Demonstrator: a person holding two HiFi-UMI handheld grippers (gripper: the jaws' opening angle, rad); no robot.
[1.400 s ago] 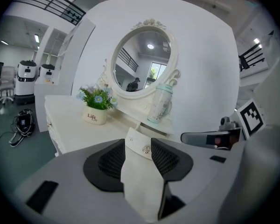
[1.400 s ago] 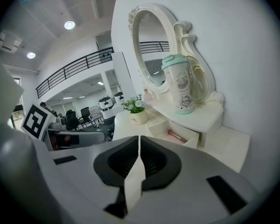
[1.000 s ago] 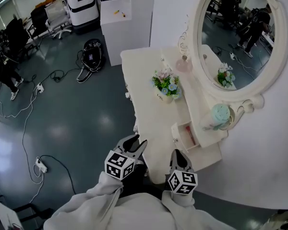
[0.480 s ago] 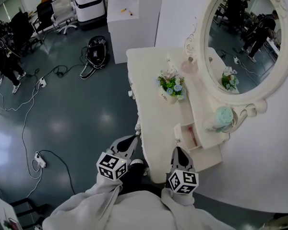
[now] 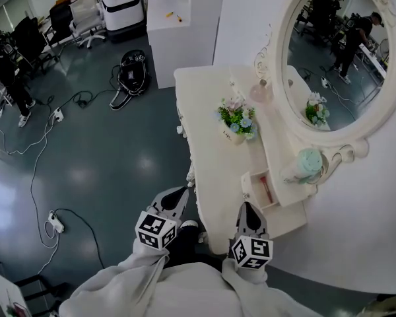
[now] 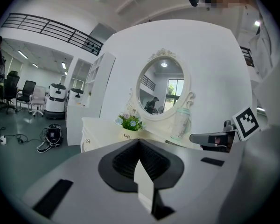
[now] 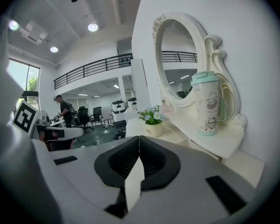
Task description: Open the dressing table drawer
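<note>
**A:** What has changed just now?

**B:** The left gripper (image 5: 183, 193). A second ago its jaws stood apart. Now they are pressed together, and nothing is between them. The right gripper (image 5: 248, 207) is clenched and empty, the same as before.

**A:** And where is the drawer?

**B:** The small drawer (image 5: 257, 189) lies just ahead of the right gripper's tips. It is already pulled out of the raised shelf, and it was out a second ago too. Neither gripper holds it. So I think the opening is perhaps finished. Or the front drawer is meant, the one with the knob (image 6: 87, 140) beyond the left gripper. I cannot tell which.

**A:** How do the things look?

**B:** The drawer is a little white box with something reddish inside. The dressing table (image 5: 208, 157) ahead of both grippers is cream and smooth, with a curved front edge, and it looks like painted wood. Further ahead stands a small round flower pot (image 5: 236, 123) with blue and white flowers. To the right of the right gripper, on the shelf, is a mint-green bottle (image 7: 206, 104), cylindrical and with printed figures. Behind it hangs the oval mirror (image 5: 330, 51), glossy, in a carved cream frame.
</note>
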